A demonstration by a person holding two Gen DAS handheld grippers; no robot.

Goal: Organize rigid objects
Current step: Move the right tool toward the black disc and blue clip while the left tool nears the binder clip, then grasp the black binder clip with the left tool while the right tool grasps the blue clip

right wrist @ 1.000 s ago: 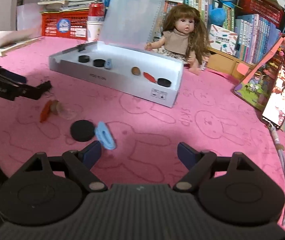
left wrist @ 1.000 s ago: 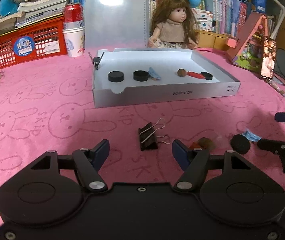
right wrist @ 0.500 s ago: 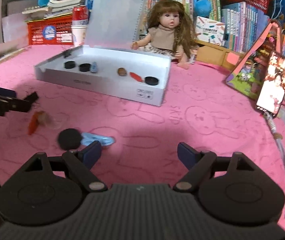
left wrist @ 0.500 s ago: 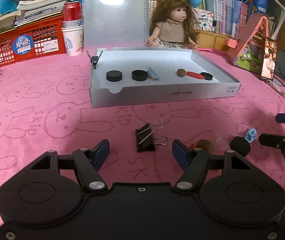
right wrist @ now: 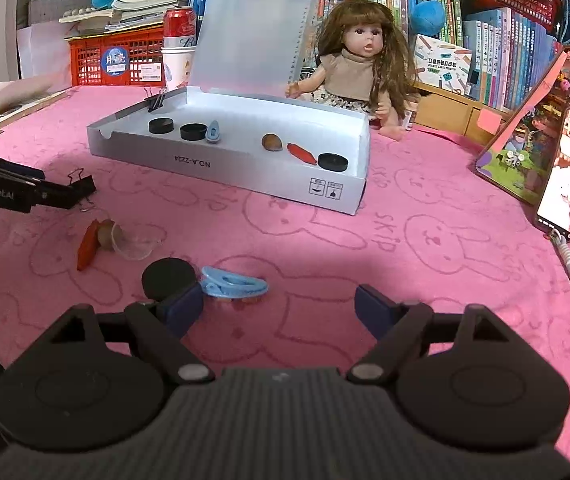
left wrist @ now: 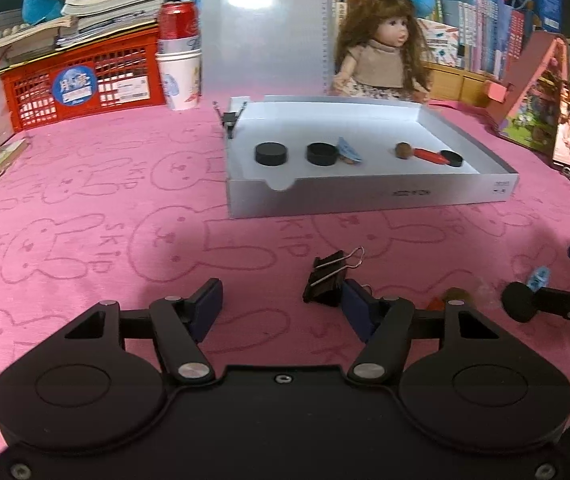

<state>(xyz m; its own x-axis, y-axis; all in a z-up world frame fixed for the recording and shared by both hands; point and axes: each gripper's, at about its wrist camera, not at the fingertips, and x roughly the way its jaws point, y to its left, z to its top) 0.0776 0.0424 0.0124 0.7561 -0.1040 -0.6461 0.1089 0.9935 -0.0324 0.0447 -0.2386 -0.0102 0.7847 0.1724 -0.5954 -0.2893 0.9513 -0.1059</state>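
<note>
Both grippers, left [left wrist: 281,304] and right [right wrist: 281,308], tilted downward, jaws apart.

Pink rabbit-print cloth [right wrist: 425,216] covers the table; packed bookshelves [right wrist: 497,52] along its far edge; red crate [left wrist: 85,80] at far-left corner.

The left gripper [left wrist: 281,304] stands apart-jawed, closing; a binder clip [left wrist: 325,284] touches its right finger on the pink cloth [left wrist: 85,208].

The left gripper's right fingers [left wrist: 355,307] hide part of the binder clip [left wrist: 325,286].
</note>
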